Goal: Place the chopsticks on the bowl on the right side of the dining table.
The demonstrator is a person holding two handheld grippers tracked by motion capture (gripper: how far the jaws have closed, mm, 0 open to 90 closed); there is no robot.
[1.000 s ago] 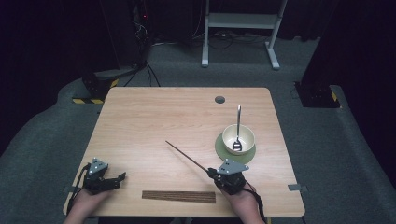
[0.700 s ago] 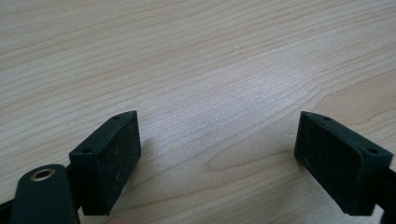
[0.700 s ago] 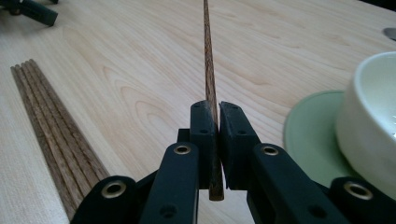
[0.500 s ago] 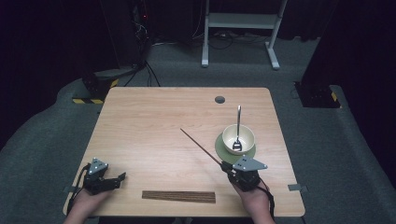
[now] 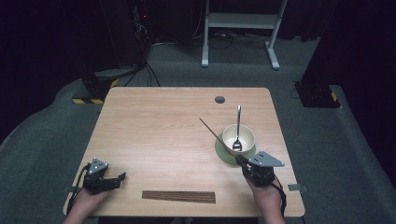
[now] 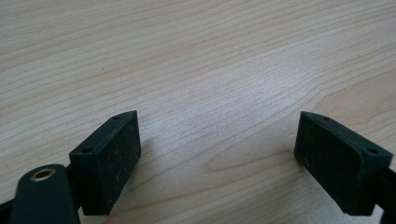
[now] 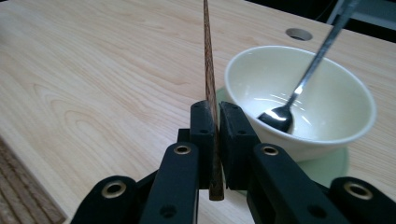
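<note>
- Your right hand-held gripper (image 5: 243, 163) is drifting rightward along the desk's (image 5: 154, 126) near edge since a second ago, now sitting just beside the bowl (image 5: 238, 136).
- It is pinching a chopstick (image 7: 209, 88), tip angling up past the bowl's rim.
- Your left hand-held gripper (image 6: 219, 158) is resting spread, holding nothing.
- Pickup looks done; placing is remaining, and the rest of the chopsticks (image 5: 179, 196) are waiting untouched.

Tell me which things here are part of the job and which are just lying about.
In the job: chopstick clamped in the right gripper; bowl on its saucer; row of chopsticks.
Lying about: spoon in the bowl; left gripper, open over bare table.
</note>
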